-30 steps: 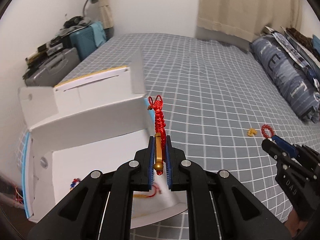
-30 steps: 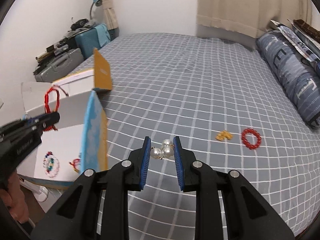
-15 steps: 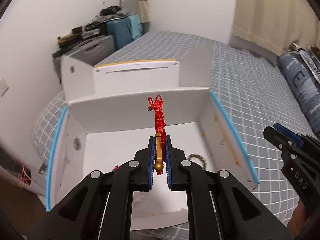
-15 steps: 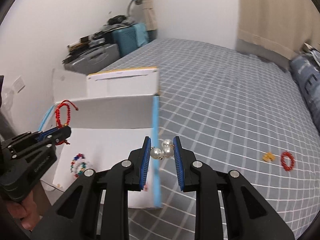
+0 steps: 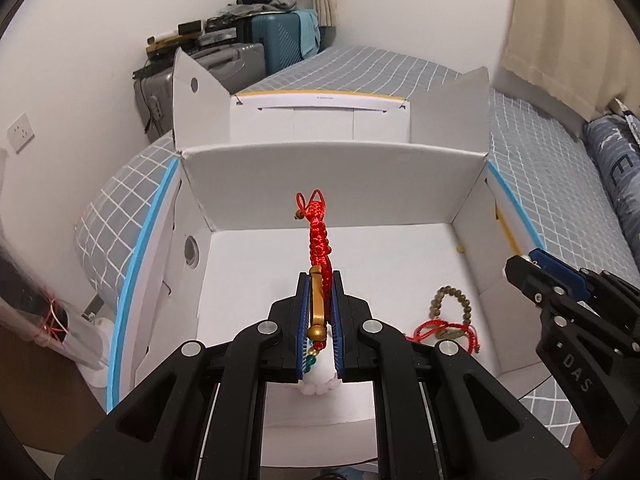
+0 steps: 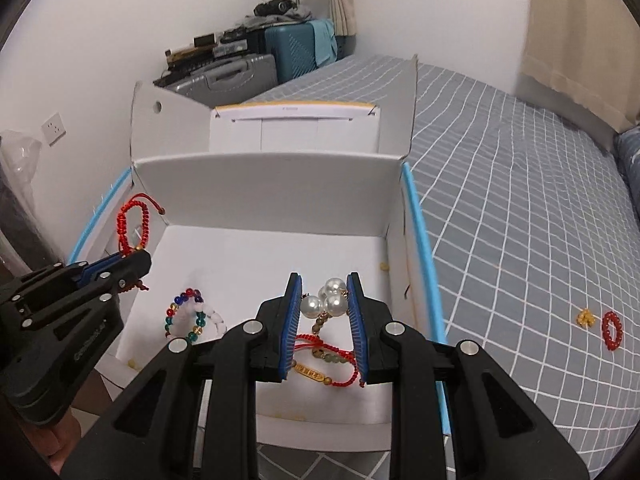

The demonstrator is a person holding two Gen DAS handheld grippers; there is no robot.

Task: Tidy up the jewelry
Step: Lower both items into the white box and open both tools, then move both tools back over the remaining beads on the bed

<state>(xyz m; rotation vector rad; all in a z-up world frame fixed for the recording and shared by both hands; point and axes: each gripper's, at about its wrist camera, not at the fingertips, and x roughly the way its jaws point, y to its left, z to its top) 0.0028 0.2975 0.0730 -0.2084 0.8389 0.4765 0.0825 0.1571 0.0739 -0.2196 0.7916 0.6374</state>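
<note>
My left gripper [image 5: 319, 280] is shut on a red braided cord bracelet [image 5: 319, 229] with a gold piece and holds it over the open white box [image 5: 332, 184]. It also shows in the right wrist view [image 6: 134, 222]. My right gripper [image 6: 323, 284] is shut on a pearl cluster [image 6: 326, 300], above the box's right half [image 6: 268, 192]. On the box floor lie a brown bead bracelet [image 5: 452, 302], a red cord bracelet with a gold tag [image 6: 324, 360] and a coloured bead bracelet [image 6: 188, 316].
The box sits on a grey checked bed [image 6: 520, 200]. A small gold piece [image 6: 585, 317] and a red bead ring [image 6: 612, 330] lie on the bed at the right. Suitcases [image 5: 240, 60] stand behind the box by the wall. A pillow [image 5: 616, 176] lies far right.
Both grippers have swung left from over the bed to over the open box, each keeping hold of its piece. The box now fills both views.
</note>
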